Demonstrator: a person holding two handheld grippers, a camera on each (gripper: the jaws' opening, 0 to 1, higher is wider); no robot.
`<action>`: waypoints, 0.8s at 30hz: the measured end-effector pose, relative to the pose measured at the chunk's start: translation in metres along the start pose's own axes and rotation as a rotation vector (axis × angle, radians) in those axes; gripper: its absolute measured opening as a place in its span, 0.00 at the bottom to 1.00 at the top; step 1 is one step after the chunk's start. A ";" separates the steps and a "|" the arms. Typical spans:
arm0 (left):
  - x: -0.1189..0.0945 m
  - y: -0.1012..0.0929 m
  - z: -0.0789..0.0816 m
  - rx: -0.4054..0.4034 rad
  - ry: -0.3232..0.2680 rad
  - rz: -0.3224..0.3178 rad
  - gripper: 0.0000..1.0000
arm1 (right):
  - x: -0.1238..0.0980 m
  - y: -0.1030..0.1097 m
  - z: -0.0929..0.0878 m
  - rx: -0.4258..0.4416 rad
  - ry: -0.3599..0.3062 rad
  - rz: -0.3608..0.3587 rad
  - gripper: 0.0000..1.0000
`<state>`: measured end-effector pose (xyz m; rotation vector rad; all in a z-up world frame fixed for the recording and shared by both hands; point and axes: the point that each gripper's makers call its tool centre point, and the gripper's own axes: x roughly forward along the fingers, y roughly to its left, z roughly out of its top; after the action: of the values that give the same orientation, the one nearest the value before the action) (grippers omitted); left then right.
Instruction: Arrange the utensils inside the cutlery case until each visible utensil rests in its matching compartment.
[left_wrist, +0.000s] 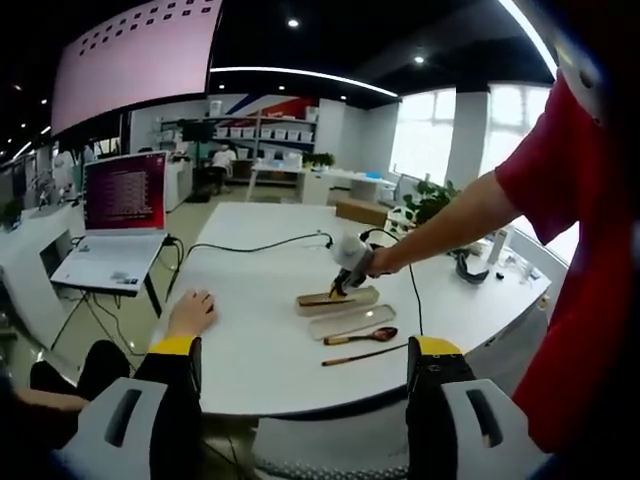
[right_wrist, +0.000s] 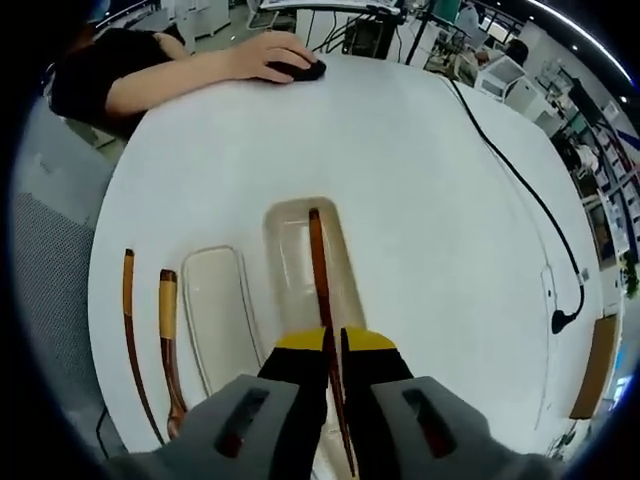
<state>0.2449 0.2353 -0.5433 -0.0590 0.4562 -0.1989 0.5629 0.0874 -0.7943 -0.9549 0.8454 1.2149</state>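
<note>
The beige cutlery case (right_wrist: 290, 262) lies open on the white table, its lid (right_wrist: 215, 312) beside it on the left. My right gripper (right_wrist: 333, 340) is shut on a brown chopstick (right_wrist: 318, 262), which reaches forward over the case's tray. Left of the lid a wooden spoon (right_wrist: 168, 340) and a second chopstick (right_wrist: 129, 330) rest on the table. From the left gripper view, the case (left_wrist: 337, 298), lid (left_wrist: 350, 321), spoon (left_wrist: 360, 336) and loose chopstick (left_wrist: 365, 354) are seen across the table, with the right gripper (left_wrist: 345, 281) at the case. My left gripper (left_wrist: 306, 346) is open, well back from the table.
A seated person's hand rests on a black mouse (right_wrist: 296, 69) at the table's far side. A black cable (right_wrist: 520, 175) runs along the right of the table. An open laptop (left_wrist: 118, 215) stands on a side desk. The table edge (left_wrist: 300, 408) is close below.
</note>
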 end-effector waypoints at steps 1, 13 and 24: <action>0.000 0.000 0.000 0.001 0.000 -0.002 0.87 | -0.004 0.000 0.001 0.002 -0.006 -0.005 0.01; 0.005 -0.016 0.007 0.020 -0.019 -0.064 0.87 | -0.026 0.003 -0.002 0.030 -0.046 -0.024 0.10; 0.003 -0.019 0.013 0.056 -0.023 -0.088 0.87 | -0.042 0.020 -0.004 0.031 -0.060 0.012 0.11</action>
<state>0.2501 0.2158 -0.5314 -0.0268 0.4257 -0.2967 0.5360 0.0694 -0.7602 -0.8852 0.8218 1.2316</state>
